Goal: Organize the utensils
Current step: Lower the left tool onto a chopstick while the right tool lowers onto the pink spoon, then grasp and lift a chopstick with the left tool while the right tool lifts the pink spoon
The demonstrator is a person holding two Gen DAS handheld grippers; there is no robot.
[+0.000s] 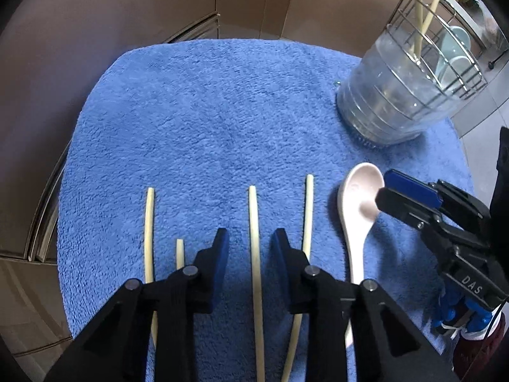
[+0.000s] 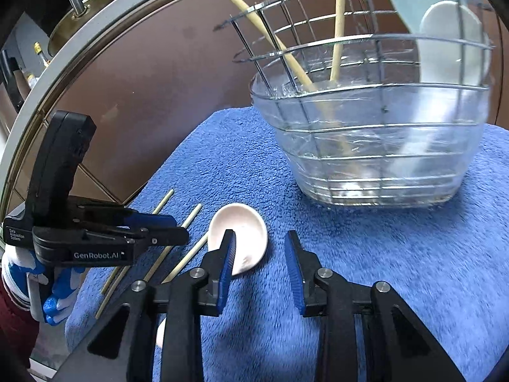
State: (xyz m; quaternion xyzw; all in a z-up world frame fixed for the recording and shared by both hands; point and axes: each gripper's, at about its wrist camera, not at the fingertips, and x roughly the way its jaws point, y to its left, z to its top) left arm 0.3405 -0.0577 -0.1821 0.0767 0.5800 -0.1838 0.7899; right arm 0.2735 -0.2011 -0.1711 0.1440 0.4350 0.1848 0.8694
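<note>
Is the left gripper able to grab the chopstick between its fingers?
Probably yes. The left gripper is open with the chopstick lying between its fingers on the towel, and nothing covers it.

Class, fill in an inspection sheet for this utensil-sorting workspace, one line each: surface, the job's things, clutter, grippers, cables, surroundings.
Surface: blue towel covers the work area.
Job's things: four chopsticks lie side by side on the towel; a pink spoon lies right of them; a wire holder at the far right corner holds two chopsticks and two spoons.
Clutter: nothing seen.
Grippers: left gripper open, straddling one chopstick without pressing it; right gripper open, its left finger over the pink spoon's bowl, nothing gripped.
Cables: nothing seen.
Surroundings: brown panels behind; a round metal rim at the edge in the right wrist view.
</note>
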